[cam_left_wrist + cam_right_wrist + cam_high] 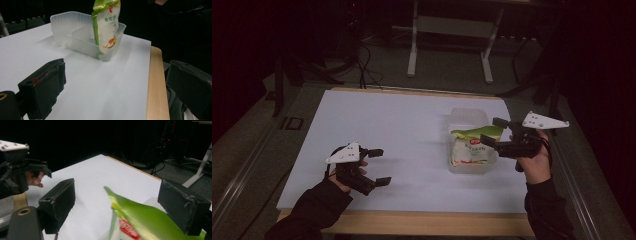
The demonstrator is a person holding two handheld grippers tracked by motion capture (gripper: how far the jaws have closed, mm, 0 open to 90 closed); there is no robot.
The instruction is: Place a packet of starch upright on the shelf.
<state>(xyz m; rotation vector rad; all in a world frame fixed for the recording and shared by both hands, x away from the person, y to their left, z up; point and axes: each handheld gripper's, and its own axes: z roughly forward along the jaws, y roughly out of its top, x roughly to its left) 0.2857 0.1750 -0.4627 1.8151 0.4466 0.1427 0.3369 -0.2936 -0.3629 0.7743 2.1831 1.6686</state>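
A clear plastic container [468, 120] with an inner divider sits on the white table top [402, 130], out toward three o'clock from the table's middle. A green-topped white snack pouch [472, 146] stands in the compartment nearer the person, its green top leaning against the container's rim. In the left gripper view the pouch [106, 23] is upright, tilted slightly, at twelve o'clock beyond the jaws.

The right gripper [496, 131] hangs just above the pouch's top, at the three o'clock side of the container. Its jaws stand wide apart and hold nothing; in the right gripper view the pouch's green edge [140, 216] lies between the right gripper's pads [125, 207] without either pressing on it.

The left gripper [379, 166] rests low over the table at about eight o'clock, well apart from the container. Its jaws gape wide too, with bare table top between them. From the right gripper view it shows at ten o'clock [42, 170], held in a hand.
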